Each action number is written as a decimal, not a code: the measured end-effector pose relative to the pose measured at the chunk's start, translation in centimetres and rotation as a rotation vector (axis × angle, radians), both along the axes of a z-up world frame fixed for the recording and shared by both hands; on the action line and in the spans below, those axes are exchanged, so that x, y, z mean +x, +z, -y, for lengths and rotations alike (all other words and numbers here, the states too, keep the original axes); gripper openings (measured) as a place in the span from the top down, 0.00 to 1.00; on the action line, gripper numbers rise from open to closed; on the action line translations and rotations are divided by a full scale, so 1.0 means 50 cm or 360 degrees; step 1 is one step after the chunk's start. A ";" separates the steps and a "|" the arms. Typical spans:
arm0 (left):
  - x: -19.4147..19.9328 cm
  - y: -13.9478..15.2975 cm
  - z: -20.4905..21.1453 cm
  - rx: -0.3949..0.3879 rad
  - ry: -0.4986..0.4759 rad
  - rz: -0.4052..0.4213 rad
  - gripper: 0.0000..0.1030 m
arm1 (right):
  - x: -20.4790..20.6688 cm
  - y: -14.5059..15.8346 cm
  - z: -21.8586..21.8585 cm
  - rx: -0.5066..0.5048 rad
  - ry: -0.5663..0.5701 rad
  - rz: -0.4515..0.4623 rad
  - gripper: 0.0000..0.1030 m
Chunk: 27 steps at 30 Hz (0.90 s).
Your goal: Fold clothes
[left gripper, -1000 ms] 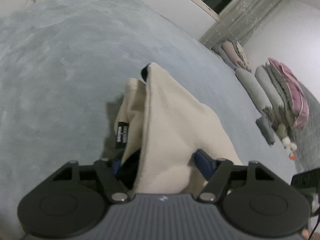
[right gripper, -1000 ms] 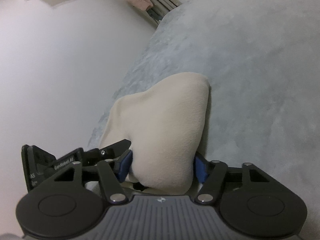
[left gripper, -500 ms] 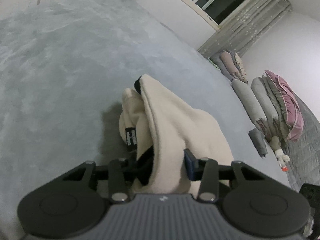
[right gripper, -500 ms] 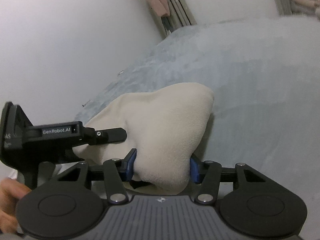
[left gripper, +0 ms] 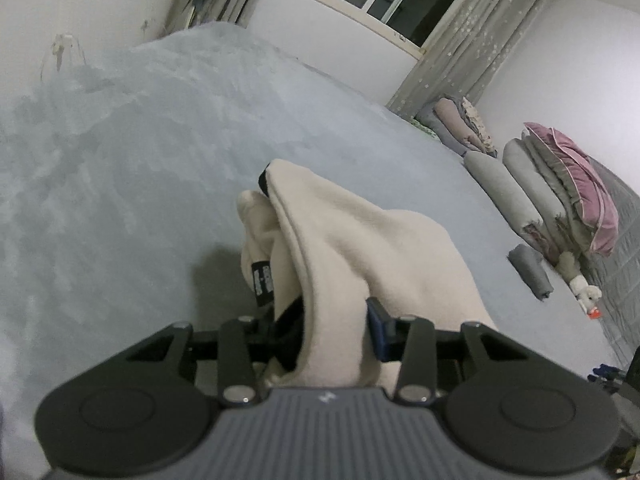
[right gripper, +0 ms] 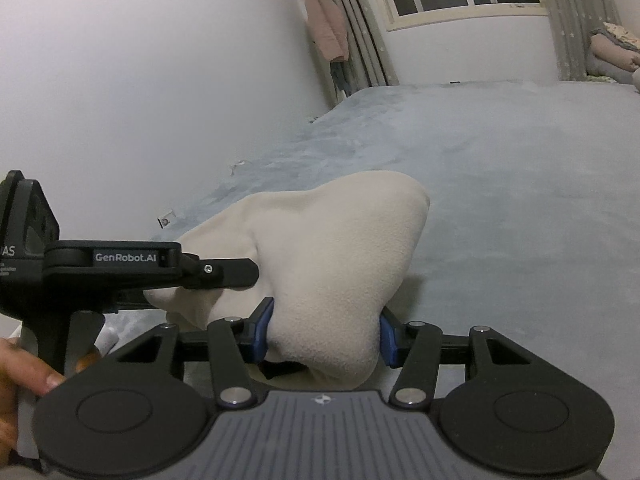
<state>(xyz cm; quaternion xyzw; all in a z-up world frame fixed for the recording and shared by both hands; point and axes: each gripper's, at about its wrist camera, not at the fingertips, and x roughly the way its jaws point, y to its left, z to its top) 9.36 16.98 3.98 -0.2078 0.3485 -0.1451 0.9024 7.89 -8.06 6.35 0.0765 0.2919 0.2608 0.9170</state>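
Cream garment [left gripper: 360, 248] bunched between both claws, left claw [left gripper: 328, 320] and right claw [right gripper: 324, 332] clenched on it

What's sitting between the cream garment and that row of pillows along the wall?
Only bare grey bedcover, seen in the left wrist view, separates the cream garment from the pillows; a small grey roll lies nearer the pillows' end.

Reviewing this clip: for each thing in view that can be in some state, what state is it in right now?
Cream garment: bunched, gripped at two places, partly raised off the bed.
Left gripper: shut on the garment.
Right gripper: shut on the garment.
Black label: showing, hanging at the garment's open edge.
Bed cover: spread out.
Curtains: drawn aside, window uncovered.
Pillows: stacked at the wall.
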 end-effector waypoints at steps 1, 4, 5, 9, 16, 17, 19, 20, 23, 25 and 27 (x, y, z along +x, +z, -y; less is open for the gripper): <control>-0.002 0.005 -0.005 -0.0001 0.0007 0.0006 0.63 | -0.001 0.001 -0.001 0.0010 0.0003 0.0005 0.51; -0.009 0.024 -0.030 -0.0003 0.0032 0.0039 0.63 | 0.001 0.009 -0.018 0.0039 0.0015 0.0027 0.51; -0.013 0.032 -0.039 0.0002 0.0043 0.0055 0.63 | 0.002 0.013 -0.027 0.0048 0.0020 0.0036 0.51; -0.021 0.067 -0.081 0.0079 0.0106 0.0116 0.63 | 0.002 0.029 -0.067 0.0073 0.0045 0.0075 0.51; -0.017 0.112 -0.202 0.0138 0.0301 0.0158 0.63 | 0.031 0.041 -0.202 0.0182 0.0085 0.0041 0.51; -0.015 0.117 -0.227 0.0122 0.0327 0.0161 0.63 | 0.035 0.042 -0.222 0.0199 0.0094 0.0038 0.51; -0.010 0.125 -0.271 0.0128 0.0369 0.0168 0.63 | 0.042 0.044 -0.262 0.0229 0.0114 0.0031 0.51; -0.007 0.128 -0.287 0.0149 0.0387 0.0169 0.63 | 0.045 0.044 -0.281 0.0242 0.0123 0.0027 0.51; 0.003 0.135 -0.320 0.0231 0.0450 0.0163 0.63 | 0.059 0.041 -0.327 0.0260 0.0144 0.0006 0.51; 0.008 0.132 -0.344 0.0286 0.0488 0.0158 0.63 | 0.074 0.036 -0.352 0.0267 0.0159 -0.0010 0.51; 0.015 0.124 -0.370 0.0257 0.0517 0.0131 0.63 | 0.087 0.030 -0.376 0.0273 0.0167 -0.0029 0.51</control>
